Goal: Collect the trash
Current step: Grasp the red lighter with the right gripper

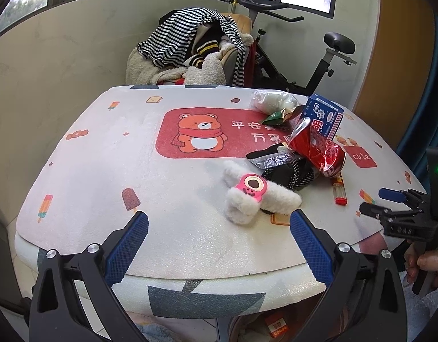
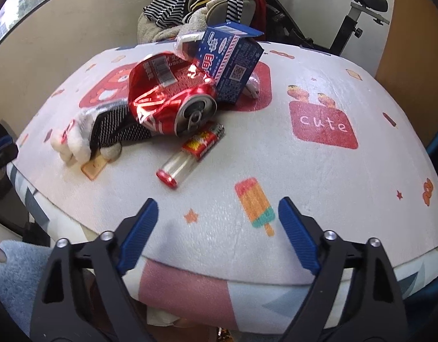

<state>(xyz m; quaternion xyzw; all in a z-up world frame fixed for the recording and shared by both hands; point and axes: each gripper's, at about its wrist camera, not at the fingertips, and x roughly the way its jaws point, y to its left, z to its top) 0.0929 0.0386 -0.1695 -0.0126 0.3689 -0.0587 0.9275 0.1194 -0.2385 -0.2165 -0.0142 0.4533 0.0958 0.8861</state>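
1. The left tool [image 1: 219, 225] sits at the bottom of its own view, jaws spread wide with nothing between them, over the near edge of the table [image 1: 105, 154].
2. The right tool [image 2: 218, 215] is likewise spread wide and empty at the bottom of its view; it also shows at the right edge of the left view, over the table's rim.
3. The trash lies in a cluster right of centre in the left view and upper left of centre in the right view.
4. A crushed red can [image 2: 167, 99] lies on its side, its top facing the right camera.
5. A blue carton [image 2: 233, 62] stands tilted just behind the can, touching it.
6. A lighter [image 2: 190, 154] with a red cap lies just below the can in the right view, between the can and the right tool.
7. A white fluffy slipper [image 1: 247, 196] with a pink face lies at centre of the left view, beside a black dotted item [image 1: 287, 173].
8. A clear plastic bag [image 1: 271, 101] and a green wrapper [image 1: 274, 117] sit above the can in the left view.
9. A pile of striped clothes [image 1: 190, 40] and an exercise bike [image 1: 327, 65] stand beyond the table.
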